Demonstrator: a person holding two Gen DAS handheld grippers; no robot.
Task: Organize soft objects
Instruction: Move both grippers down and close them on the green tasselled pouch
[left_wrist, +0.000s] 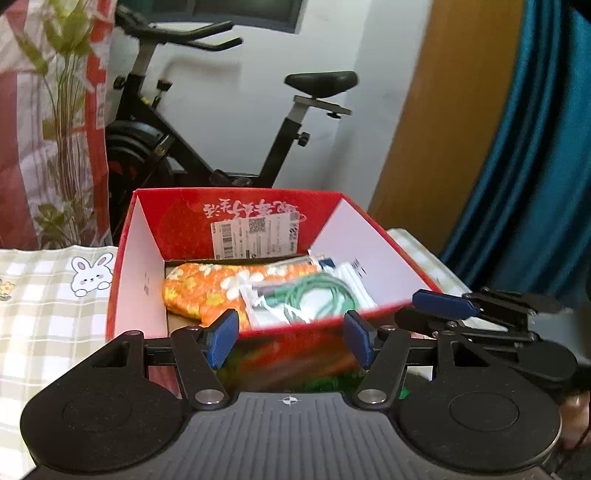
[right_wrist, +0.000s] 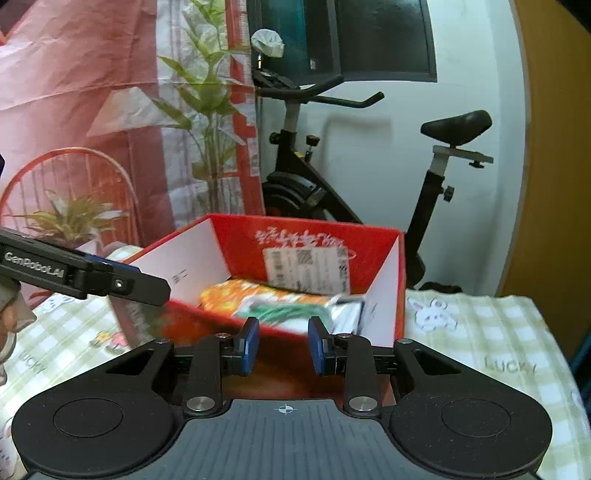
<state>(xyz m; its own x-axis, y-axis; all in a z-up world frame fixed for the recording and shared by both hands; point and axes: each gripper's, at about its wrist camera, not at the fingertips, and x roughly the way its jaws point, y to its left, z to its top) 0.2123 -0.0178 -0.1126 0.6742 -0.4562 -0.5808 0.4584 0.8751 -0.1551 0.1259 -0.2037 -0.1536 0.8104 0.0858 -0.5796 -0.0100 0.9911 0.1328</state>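
Note:
An open red cardboard box (left_wrist: 236, 206) (right_wrist: 306, 236) stands on the checked tablecloth. Inside it lie an orange floral cloth (left_wrist: 199, 288) (right_wrist: 225, 295), a clear bag with a green cord (left_wrist: 317, 299) (right_wrist: 284, 312) and white packets (left_wrist: 354, 273) (right_wrist: 347, 314). My left gripper (left_wrist: 290, 332) is at the box's near wall, open and holding nothing. My right gripper (right_wrist: 283, 343) is also at the near wall, its blue pads a narrow gap apart with nothing between them. Each gripper shows from the side in the other's view: the right gripper (left_wrist: 443, 302), the left gripper (right_wrist: 122, 282).
The checked tablecloth (left_wrist: 48, 317) (right_wrist: 491, 332) with rabbit prints spreads either side of the box. Behind the table stand an exercise bike (left_wrist: 207, 162) (right_wrist: 432, 206), a leafy plant (right_wrist: 207, 122) and a red-and-white sack (left_wrist: 22, 155). A wooden door (left_wrist: 443, 129) and a teal curtain (left_wrist: 535, 166) are at the right.

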